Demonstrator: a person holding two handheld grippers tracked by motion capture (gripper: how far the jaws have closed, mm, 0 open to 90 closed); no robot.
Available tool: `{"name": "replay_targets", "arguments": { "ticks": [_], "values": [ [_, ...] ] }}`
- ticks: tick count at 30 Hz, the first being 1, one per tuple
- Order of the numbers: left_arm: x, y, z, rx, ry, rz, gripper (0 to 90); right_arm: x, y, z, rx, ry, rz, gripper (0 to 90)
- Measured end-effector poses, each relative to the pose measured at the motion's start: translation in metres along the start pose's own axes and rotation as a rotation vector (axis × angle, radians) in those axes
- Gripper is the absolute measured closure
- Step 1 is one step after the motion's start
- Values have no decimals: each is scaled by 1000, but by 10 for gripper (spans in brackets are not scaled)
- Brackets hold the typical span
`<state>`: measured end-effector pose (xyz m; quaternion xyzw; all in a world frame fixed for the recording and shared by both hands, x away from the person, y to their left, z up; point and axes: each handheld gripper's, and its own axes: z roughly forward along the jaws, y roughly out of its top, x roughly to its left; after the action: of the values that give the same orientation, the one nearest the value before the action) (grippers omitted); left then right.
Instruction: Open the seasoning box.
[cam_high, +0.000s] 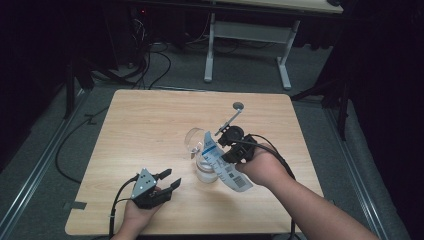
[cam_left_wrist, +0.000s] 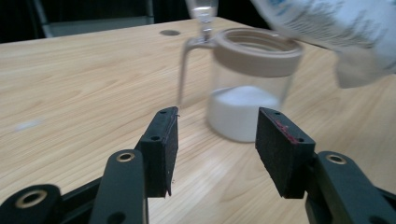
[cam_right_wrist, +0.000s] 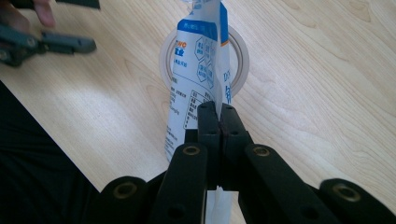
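Tipping pouch (cam_high: 226, 167) over jar (cam_high: 206, 169) mid-table, left gripper (cam_high: 169, 182) apart.

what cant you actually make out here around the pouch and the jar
- Pouch print: too small and blurred to read in all three views.
- Pouch mouth: in the right gripper view it is cut off by the top edge; whether anything pours is unclear.
- Jar inside: in the right gripper view the pouch covers its opening.
- Right gripper jaws: in the high view the hand and pouch hide them.
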<state>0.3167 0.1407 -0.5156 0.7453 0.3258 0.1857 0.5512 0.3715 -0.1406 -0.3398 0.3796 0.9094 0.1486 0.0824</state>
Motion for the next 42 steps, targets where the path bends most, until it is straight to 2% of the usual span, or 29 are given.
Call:
{"name": "replay_targets", "arguments": {
  "ticks": [4,7,11,15,17,22,23,27,31,34,35,36,37,39,41,42],
  "values": [
    [12,-4,-7,16,32,-7,495,-3,-3,0,-1,2,9,898],
    [18,-6,-13,29,52,8,495,-4,-5,0,2,-2,16,899],
    [25,-8,-19,26,70,-4,494,-7,-6,-1,-9,1,9,898],
    [33,-11,-26,30,85,-9,492,-8,-7,-2,-5,-1,27,899],
    [37,-13,-30,35,97,-7,492,-10,-8,-2,-3,-5,16,899],
    [46,-16,-40,28,109,-32,491,-16,-12,0,-2,-10,35,899],
    [46,-16,-40,27,110,-33,491,-17,-13,0,1,-7,49,899],
    [47,-16,-41,17,97,-52,490,-21,-15,2,3,-14,53,899],
    [47,-16,-41,19,90,-51,489,-25,-17,3,-6,-20,72,899],
    [46,-16,-41,8,85,-61,489,-29,-18,2,-5,-25,65,899],
    [46,-16,-41,11,84,-56,489,-29,-19,2,2,-25,101,899],
    [46,-16,-41,9,84,-55,489,-32,-20,3,-6,-25,77,899],
    [45,-16,-41,9,84,-55,489,-34,-20,3,-5,-31,76,899],
    [45,-16,-40,8,82,-59,489,-36,-23,4,4,-34,104,899],
    [46,-17,-40,10,84,-59,489,-41,-25,6,2,-38,91,899],
    [46,-17,-40,16,84,-57,489,-42,-26,7,7,-42,100,899]
  ]
}}
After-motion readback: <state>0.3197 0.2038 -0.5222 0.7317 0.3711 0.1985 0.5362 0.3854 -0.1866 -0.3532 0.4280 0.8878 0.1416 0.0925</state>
